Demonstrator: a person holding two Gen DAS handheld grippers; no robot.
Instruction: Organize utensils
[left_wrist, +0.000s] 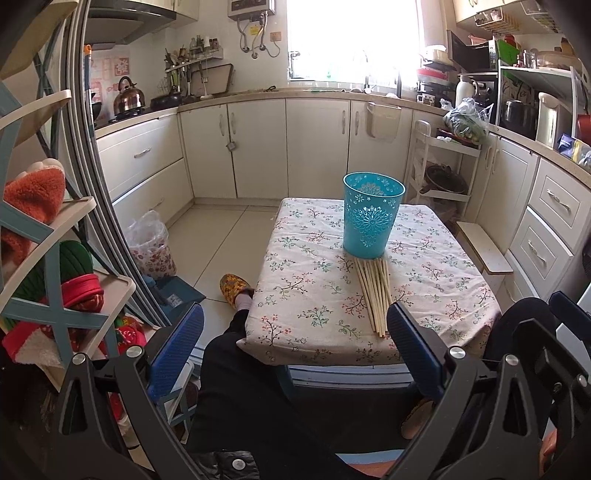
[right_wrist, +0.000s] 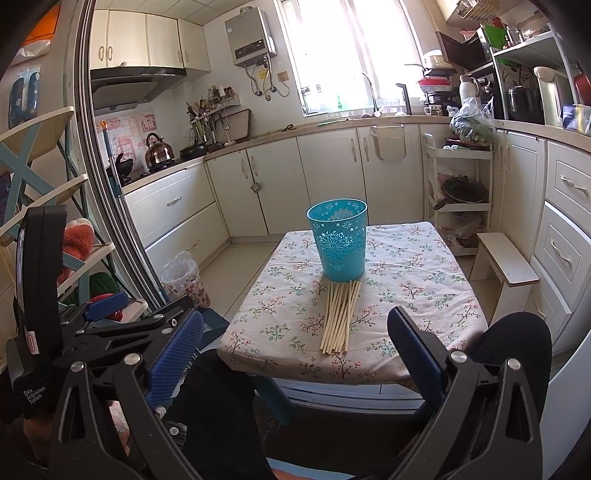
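Teal perforated cup (left_wrist: 373, 218), one, upright mid-bench (left_wrist: 295, 295). Pale chopsticks (left_wrist: 375, 295), roughly a dozen by my count, bundled from cup base toward near edge. My left gripper (left_wrist: 295, 350) and right gripper (right_wrist: 295, 350): fingers spread, empty.

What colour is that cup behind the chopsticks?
Turquoise cup with a cut-out flower pattern, clearest in the right wrist view.

Chopsticks (left_wrist: 373, 295) bundled beside teal cup (left_wrist: 373, 216); left hand-held gripper (left_wrist: 295, 349) spread wide.
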